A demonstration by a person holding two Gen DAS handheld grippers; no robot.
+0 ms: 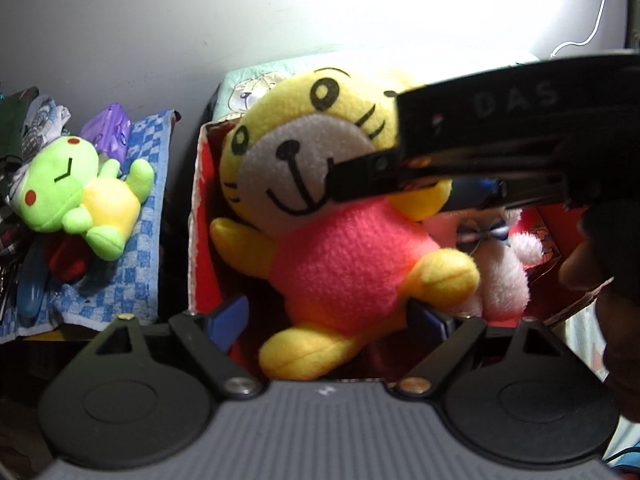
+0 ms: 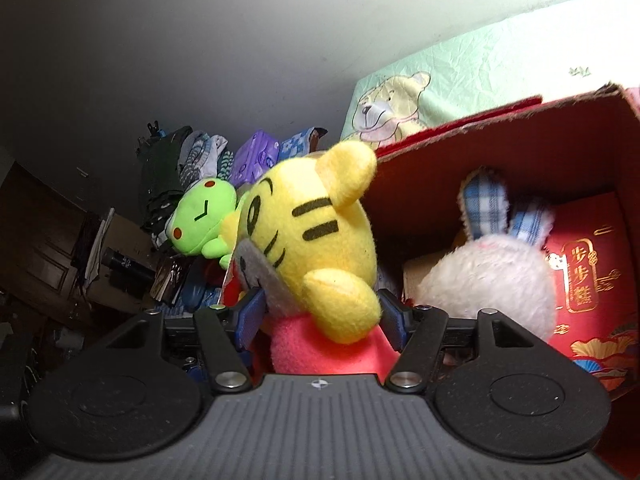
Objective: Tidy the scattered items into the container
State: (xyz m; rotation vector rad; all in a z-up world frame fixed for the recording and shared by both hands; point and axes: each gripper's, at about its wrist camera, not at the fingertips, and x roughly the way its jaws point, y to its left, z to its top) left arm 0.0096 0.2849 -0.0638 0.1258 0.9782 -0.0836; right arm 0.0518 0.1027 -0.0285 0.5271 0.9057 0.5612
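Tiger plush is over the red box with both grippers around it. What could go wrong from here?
The tiger plush leans over the red box's left wall, so it may tip out once let go. The right gripper straddles its arm and could drag it back. The white rabbit plush already fills the floor, and the green frog plush still waits outside.

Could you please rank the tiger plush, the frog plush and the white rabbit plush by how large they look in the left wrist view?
1. tiger plush, by far the largest, though nearest the camera.
2. frog plush.
3. white rabbit plush, partly hidden, so its rank against the frog is unsure.
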